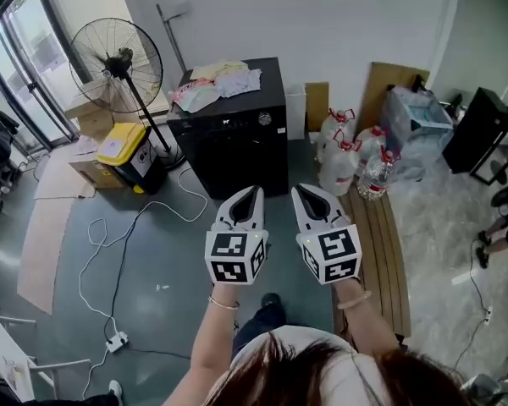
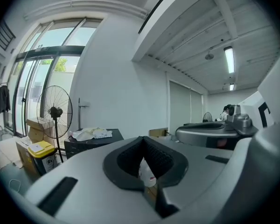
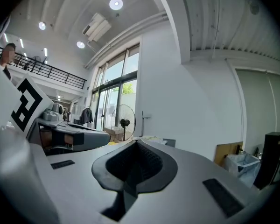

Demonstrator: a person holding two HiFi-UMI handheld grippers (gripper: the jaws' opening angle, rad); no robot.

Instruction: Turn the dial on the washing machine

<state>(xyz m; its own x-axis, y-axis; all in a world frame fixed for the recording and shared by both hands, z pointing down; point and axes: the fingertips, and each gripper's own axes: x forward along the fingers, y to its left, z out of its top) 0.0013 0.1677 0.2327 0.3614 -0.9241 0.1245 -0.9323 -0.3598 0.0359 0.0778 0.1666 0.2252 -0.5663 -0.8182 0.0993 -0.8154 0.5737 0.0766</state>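
Washing machine (image 1: 237,155) ahead, floor (image 1: 165,260) between seemingly open

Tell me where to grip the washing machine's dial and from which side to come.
Take the dial by its round rim, jaws on opposite sides, coming level toward the washing machine: the knob seems to face out of its front panel. The right gripper is shut; open it first.

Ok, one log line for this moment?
dial: untouched | left gripper: shut, empty | right gripper: shut, empty | washing machine: ahead, clothes on top
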